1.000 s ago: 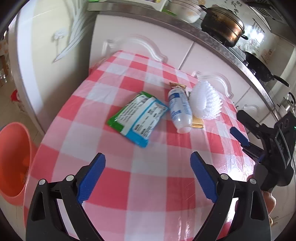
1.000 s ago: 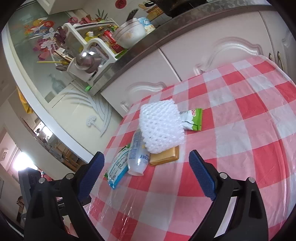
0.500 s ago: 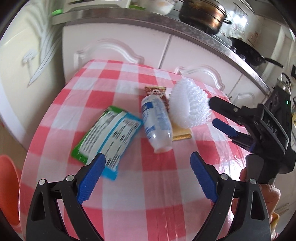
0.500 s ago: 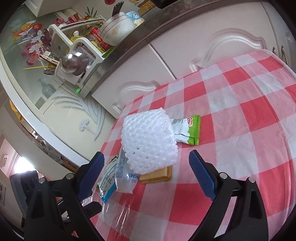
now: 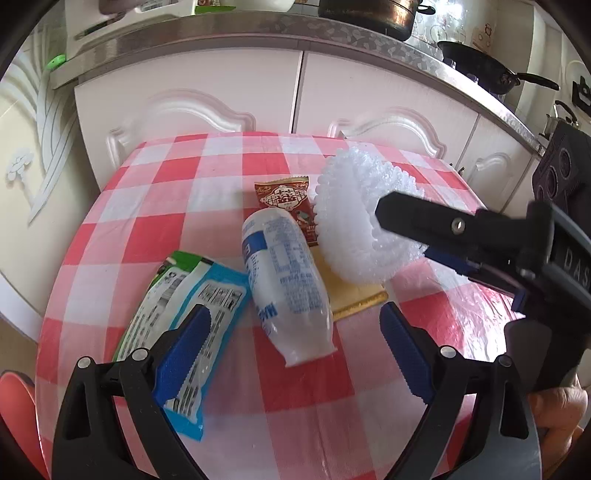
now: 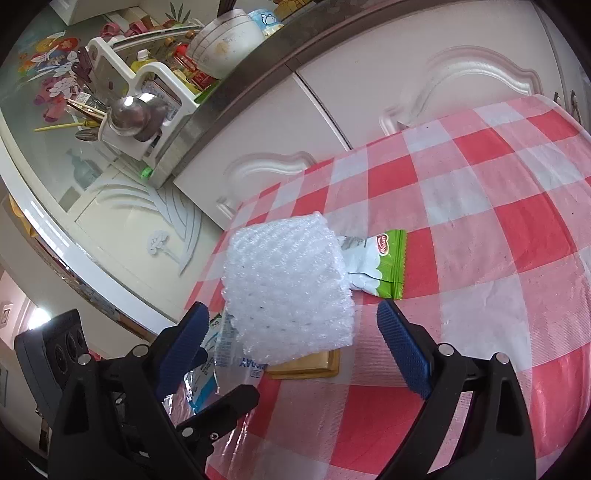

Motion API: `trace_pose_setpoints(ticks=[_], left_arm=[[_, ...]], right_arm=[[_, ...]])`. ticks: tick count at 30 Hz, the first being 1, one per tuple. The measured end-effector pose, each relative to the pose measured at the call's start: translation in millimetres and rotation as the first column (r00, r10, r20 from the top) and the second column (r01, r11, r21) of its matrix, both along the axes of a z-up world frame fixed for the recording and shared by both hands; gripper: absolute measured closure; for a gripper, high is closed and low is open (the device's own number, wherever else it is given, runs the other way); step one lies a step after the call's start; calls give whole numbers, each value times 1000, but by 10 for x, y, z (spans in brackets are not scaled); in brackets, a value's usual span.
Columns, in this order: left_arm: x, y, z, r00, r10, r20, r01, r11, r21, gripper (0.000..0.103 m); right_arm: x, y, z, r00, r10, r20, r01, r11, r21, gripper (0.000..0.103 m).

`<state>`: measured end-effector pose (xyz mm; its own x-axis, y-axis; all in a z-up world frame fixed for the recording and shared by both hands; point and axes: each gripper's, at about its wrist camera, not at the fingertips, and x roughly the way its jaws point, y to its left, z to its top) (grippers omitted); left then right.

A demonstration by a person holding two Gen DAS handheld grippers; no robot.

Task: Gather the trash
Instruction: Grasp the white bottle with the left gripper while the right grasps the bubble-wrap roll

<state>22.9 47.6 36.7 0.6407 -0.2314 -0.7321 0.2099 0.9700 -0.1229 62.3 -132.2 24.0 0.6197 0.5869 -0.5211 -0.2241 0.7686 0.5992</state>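
We hold the left gripper (image 5: 291,338) low over the near edge of the table (image 5: 177,184), its blue-padded jaws spread wide and gripping nothing; between them lies the mouth end of a white plastic bottle (image 5: 284,284), on its side with its base pointing toward the far edge; just to its left, partly under the left pad, sits a blue-and-green packet (image 5: 184,295), flat on the red-and-white checked cloth. Our right gripper (image 6: 291,343) comes in from the table's right edge, jaws likewise wide apart and empty, one on each side of a white foam net sleeve (image 6: 288,291); from the left wrist view we cannot tell whether its upper finger touches the foam. The sleeve rests on a flat gold-coloured piece (image 6: 310,365), which touches the bottle; a green-and-white wrapper (image 6: 373,266) pokes out from behind the foam, and a red snack wrapper (image 5: 290,203) lies beyond the bottle's base. White cabinet doors (image 5: 229,96) rise past the far edge, with a dark pot (image 5: 369,14) on the counter above.
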Motion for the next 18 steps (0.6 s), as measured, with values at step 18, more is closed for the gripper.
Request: trace_pose_setpoints(ticks=[18], left_arm=[[124,4,-36,1000,10,15,-9,999,-33,35]], right_arm=[[19,65,-55,1000,8,-5,-8,998,-66,35]])
